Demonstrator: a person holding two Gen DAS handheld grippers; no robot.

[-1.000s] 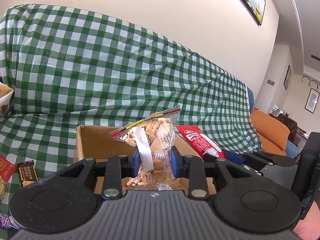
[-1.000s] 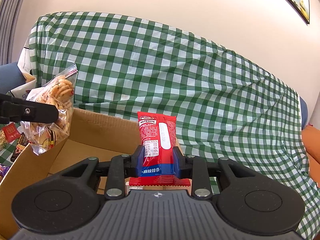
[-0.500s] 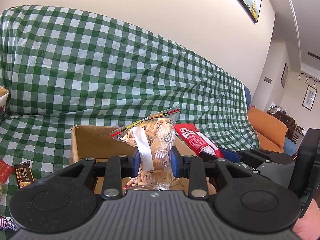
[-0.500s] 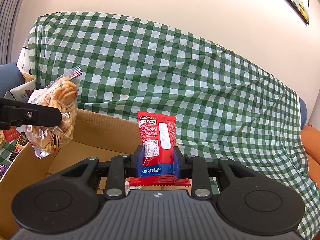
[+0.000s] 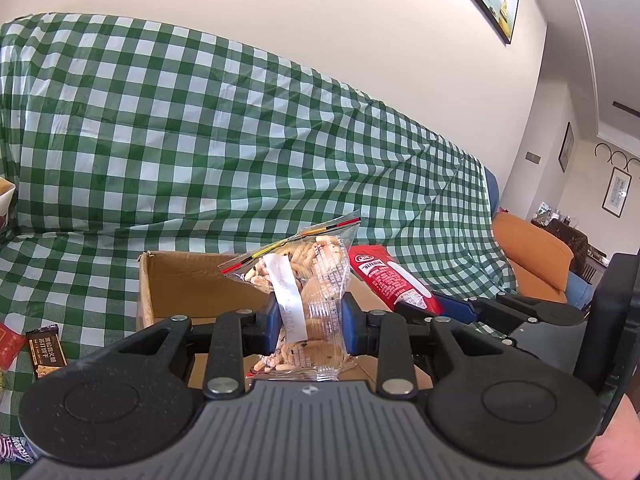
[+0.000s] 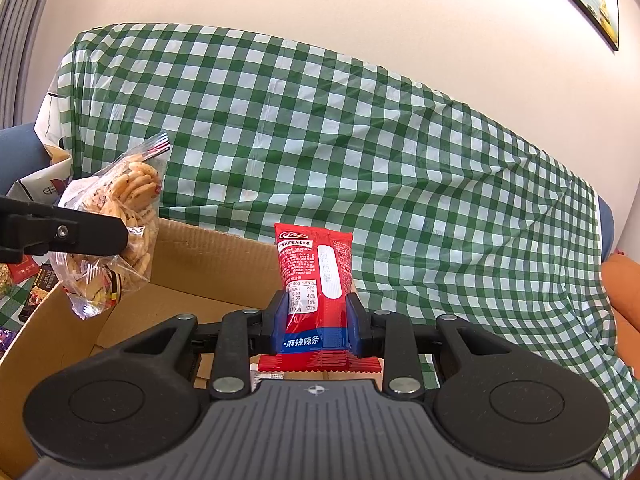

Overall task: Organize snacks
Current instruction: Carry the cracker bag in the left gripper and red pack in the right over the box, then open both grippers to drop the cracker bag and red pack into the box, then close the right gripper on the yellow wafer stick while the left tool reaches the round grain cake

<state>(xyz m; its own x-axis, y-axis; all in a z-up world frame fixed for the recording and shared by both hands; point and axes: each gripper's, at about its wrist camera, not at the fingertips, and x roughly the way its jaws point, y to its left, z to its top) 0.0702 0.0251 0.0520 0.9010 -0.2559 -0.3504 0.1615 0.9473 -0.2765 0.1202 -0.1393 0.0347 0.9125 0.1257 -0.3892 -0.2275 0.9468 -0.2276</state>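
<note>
Two snack packs are held up at once, one in each claw, above an open brown cardboard box point(image 6: 188, 280) that sits on a sofa draped in green-and-white checked cloth point(image 6: 360, 152).

The left claw point(image 5: 308, 322) is clamped on a clear plastic bag of small pale biscuits point(image 5: 316, 280); its blue pads press both sides of the bag's lower half. The bag's top seal carries a red, yellow and black stripe, and a white paper strip with faint print, too small to read, runs down its front. Seen from the right wrist view, this bag point(image 6: 120, 216) hangs over the box's left wall.

The right claw point(image 6: 316, 326) grips a red foil snack packet point(image 6: 314, 280) standing upright between its pads. A blue band at the packet's foot reads "麻辣辣条" in white; above it is a nutrition table with the figures 22%, 11%, 42%, 18% and 122%, and a white oval logo at the top that is not legible. In the left wrist view the same packet point(image 5: 394, 280) lies just right of the biscuit bag.

Left of the left claw, on the cloth, lies a dark brown bar wrapper with gold Chinese lettering point(image 5: 46, 346), unreadable at this size, beside a red packet point(image 5: 10, 344) at the picture's edge.
</note>
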